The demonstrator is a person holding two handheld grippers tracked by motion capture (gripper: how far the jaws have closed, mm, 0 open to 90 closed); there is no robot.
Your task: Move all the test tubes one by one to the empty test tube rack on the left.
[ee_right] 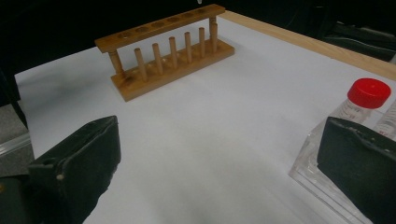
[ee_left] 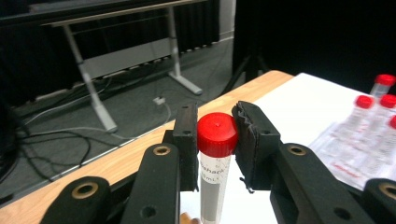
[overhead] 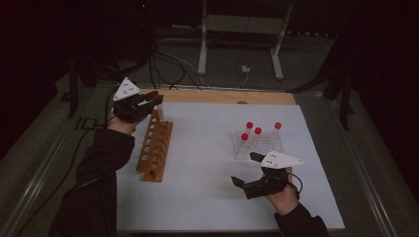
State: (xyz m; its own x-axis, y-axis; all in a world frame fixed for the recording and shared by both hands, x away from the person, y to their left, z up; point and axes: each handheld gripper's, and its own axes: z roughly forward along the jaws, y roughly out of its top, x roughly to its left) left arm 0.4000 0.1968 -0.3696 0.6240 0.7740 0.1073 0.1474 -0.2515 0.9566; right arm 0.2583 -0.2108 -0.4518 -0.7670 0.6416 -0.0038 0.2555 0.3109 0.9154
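Observation:
My left gripper (overhead: pixel 150 101) is held over the far end of the wooden tube rack (overhead: pixel 155 145), shut on a clear test tube with a red cap (overhead: pixel 156 96). In the left gripper view both pads (ee_left: pixel 187 140) press the cap of this tube (ee_left: pixel 217 135), and its body hangs straight down between the jaws. My right gripper (overhead: pixel 247 169) rests open and holds nothing, just in front of a clear plastic rack (overhead: pixel 247 152) with several red-capped tubes (overhead: pixel 249 125). In the right gripper view one such tube (ee_right: pixel 369 93) stands beside the right jaw, and the wooden rack (ee_right: pixel 168 51) lies far ahead.
A white sheet (overhead: pixel 207 173) covers the table, with a strip of bare wood (overhead: pixel 222 96) along its far edge. Beyond the table are the white legs of a metal stand (overhead: pixel 202 49) and loose cables (overhead: pixel 168 64) on the floor. Bare sheet lies between the two racks.

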